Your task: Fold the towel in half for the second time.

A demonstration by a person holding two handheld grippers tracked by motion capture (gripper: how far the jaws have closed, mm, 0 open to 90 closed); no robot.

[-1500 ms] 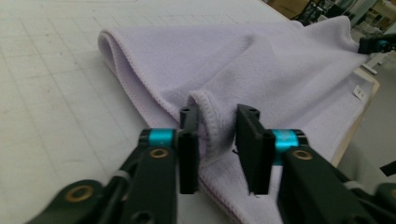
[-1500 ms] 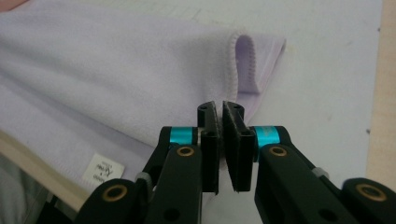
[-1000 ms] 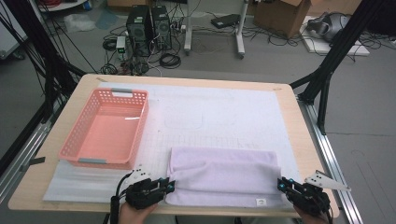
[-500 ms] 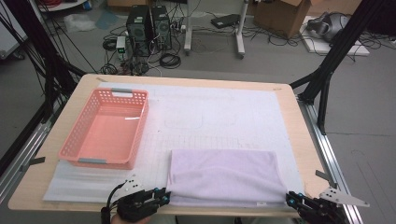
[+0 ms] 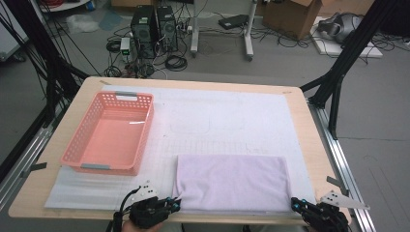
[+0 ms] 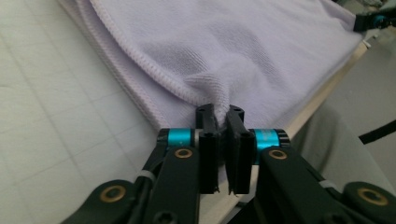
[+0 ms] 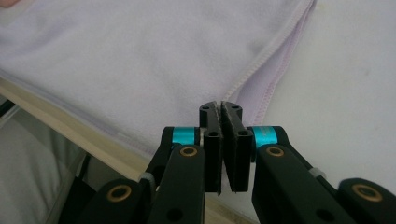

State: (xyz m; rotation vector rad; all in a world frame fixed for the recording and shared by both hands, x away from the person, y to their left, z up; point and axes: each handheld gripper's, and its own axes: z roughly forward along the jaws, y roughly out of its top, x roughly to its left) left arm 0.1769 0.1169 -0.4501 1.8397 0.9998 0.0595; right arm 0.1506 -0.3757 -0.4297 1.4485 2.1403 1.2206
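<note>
Lilac towel (image 6: 243,51) corner pinched in left hand-held gripper (image 6: 222,122)

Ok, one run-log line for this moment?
left tool: shut on towel near-left corner | right tool: shut on near-right corner | towel: folded, flat on mat | basket: empty

Lilac towel (image 5: 232,182), salmon-pink basket (image 5: 110,135)

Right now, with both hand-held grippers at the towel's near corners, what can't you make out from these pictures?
- Right hand-held gripper: jaws shut at the towel corner; right gripper view doesn't show whether cloth is between them.
- Towel's underside and layer count: hidden by its top fold, high view.
- Hands: cut off by the bottom edge, high view.
- Left hand-held gripper pinches the corner; how deep the cloth sits is hidden by the jaws.
</note>
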